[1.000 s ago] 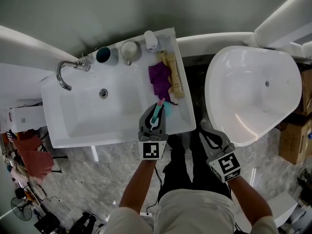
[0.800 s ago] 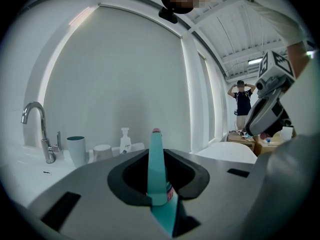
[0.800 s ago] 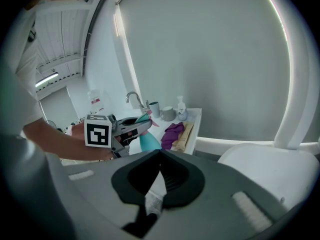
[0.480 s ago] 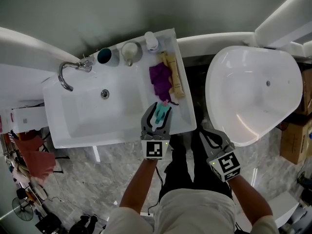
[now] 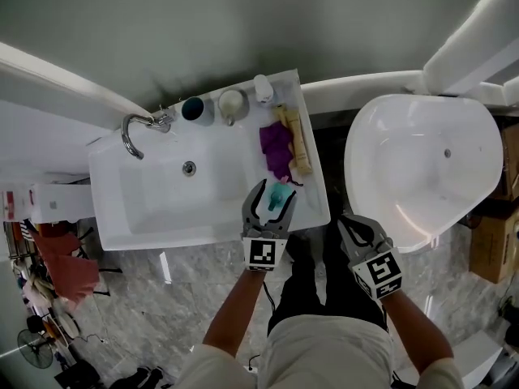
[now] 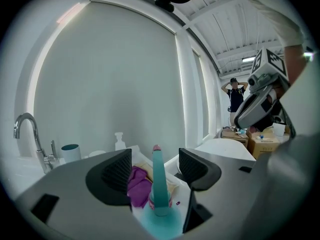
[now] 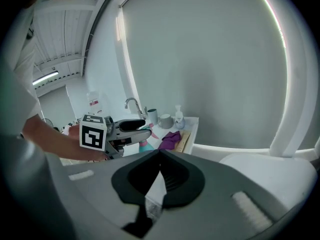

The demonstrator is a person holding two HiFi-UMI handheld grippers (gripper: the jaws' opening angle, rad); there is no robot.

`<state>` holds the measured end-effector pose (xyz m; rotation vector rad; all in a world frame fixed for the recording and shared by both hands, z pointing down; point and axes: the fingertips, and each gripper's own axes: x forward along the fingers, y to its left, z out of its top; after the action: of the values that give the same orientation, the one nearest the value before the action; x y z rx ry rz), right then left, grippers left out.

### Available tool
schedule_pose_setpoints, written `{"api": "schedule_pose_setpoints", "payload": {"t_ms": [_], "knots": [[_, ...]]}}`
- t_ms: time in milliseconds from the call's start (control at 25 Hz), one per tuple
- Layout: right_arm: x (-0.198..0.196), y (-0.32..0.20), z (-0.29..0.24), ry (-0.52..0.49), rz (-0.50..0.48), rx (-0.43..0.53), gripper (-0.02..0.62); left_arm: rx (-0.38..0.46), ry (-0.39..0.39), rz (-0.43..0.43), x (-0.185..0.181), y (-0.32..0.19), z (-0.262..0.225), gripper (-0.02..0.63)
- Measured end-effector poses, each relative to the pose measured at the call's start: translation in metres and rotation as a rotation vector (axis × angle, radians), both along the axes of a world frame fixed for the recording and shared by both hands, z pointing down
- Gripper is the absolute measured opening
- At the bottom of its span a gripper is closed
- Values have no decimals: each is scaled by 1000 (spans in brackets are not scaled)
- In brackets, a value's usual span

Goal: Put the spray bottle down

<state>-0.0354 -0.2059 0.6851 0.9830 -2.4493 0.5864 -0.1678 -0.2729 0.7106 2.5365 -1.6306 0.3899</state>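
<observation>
Cloth just beyond spray bottle, cups and faucet farther along sink

Spray bottle on sink ledge between just-opened fingers of left gripper; cloth just beyond them, basin left, bathtub right.

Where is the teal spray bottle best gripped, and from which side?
Probably by the spray bottle's slim neck, level, from the sink's near edge: it stands upright between the left gripper's jaws, which have just been opening, and the purple cloth crowds its far side.
</observation>
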Motion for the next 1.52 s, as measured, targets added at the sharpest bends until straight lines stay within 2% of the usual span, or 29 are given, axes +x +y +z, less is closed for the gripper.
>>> {"api": "schedule_pose_setpoints", "payload": {"t_ms": [360,600,720,840,1040,1280,1520], "knots": [[8,-6,-51,20,34,110,11,10,36,19,-15,20,-56,284],[15,-3,-83,13,91,167,11,3,64,-33,-45,40,-96,282],[18,-2,-97,-4,121,182,11,3,82,-69,-59,51,-118,218],[17,0,-111,-16,130,200,11,-8,86,-91,-71,61,-133,183],[11,7,-134,-37,106,240,11,-14,61,-113,-80,79,-161,143],[9,7,-148,-53,50,268,11,-18,98,-144,-81,95,-190,97],[15,4,-164,-62,-23,271,11,-13,96,-215,-75,111,-211,71]]}}
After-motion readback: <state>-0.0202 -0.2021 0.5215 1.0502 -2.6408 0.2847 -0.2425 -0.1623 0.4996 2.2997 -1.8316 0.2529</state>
